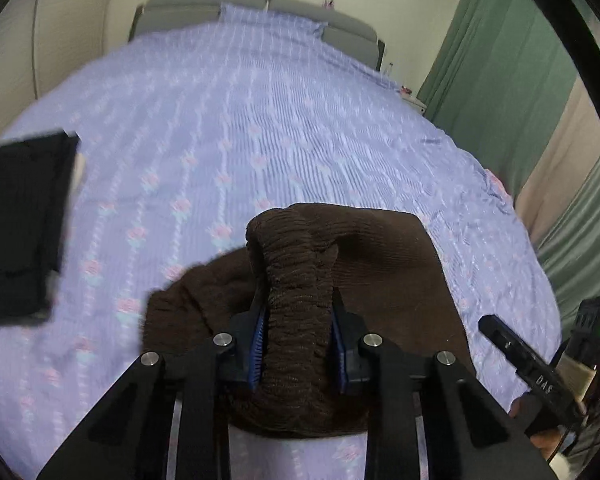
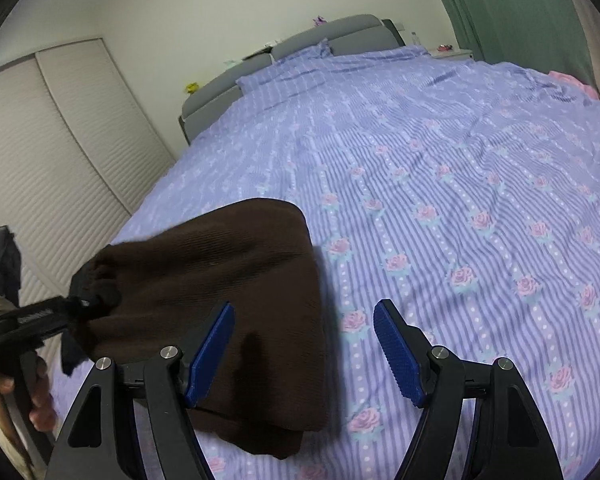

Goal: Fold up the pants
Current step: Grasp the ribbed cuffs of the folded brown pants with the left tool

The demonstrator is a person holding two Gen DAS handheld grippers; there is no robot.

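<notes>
Left wrist view: we've got the left gripper clamped on a bunched ridge of the brown knit pants, blue pads pressing in from both sides. The gather looks like the elastic waistband end, thick enough to give a solid pinch for lifting or dragging. The rest of the pants lie flat beyond the gripper on the striped floral bedspread, already doubled into a compact rectangle by the look of it. A folded black garment sits well left of the pants, probably the done pile. The right gripper's body shows at the right edge, near the pants' right side.

Right wrist view: our right gripper is released, jaws wide with nothing between the pads. Its left pad hangs over the pants' near right corner; the other is over bare bedspread. So we straddle the pants' right edge, likely lined up to grab that side and match the left grip. The left gripper bites the far left end of the pants. The pants sit near the bed's foot, on the wardrobe side.
</notes>
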